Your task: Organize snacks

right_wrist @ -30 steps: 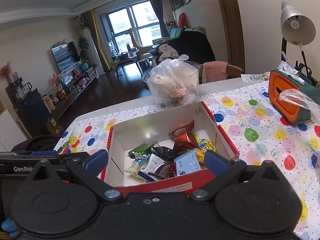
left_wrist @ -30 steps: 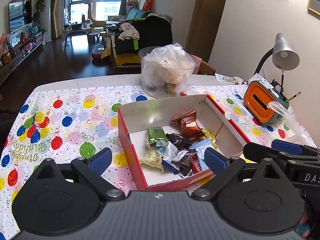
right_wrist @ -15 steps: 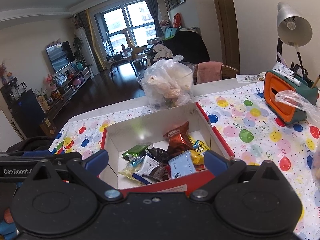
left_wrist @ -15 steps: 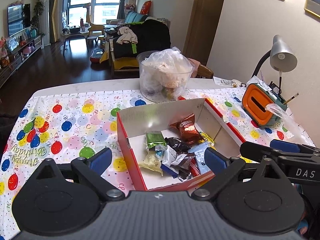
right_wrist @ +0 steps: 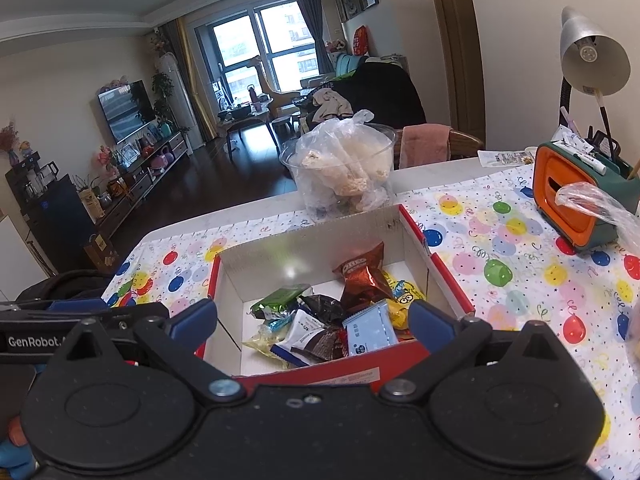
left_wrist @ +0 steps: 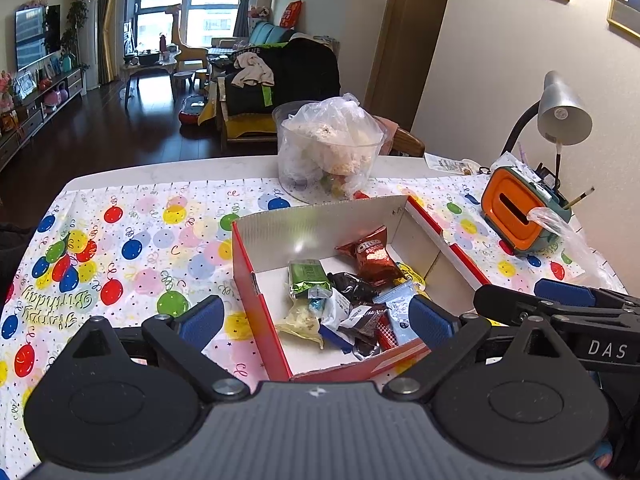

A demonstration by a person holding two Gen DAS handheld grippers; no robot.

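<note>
While both grippers, left gripper (left_wrist: 316,320) and right gripper (right_wrist: 312,320), are backing off the snack box (left_wrist: 256,280) with jaws apart and empty, sorting's looking finished.

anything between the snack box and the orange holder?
Nothing: bare balloon tablecloth between box and orange holder. Right wrist view shows it best.

Left hand-held gripper (left_wrist: 316,316): black body, blue finger pads (left_wrist: 200,316), silver pivot screws, ribbed grey housing.
</note>
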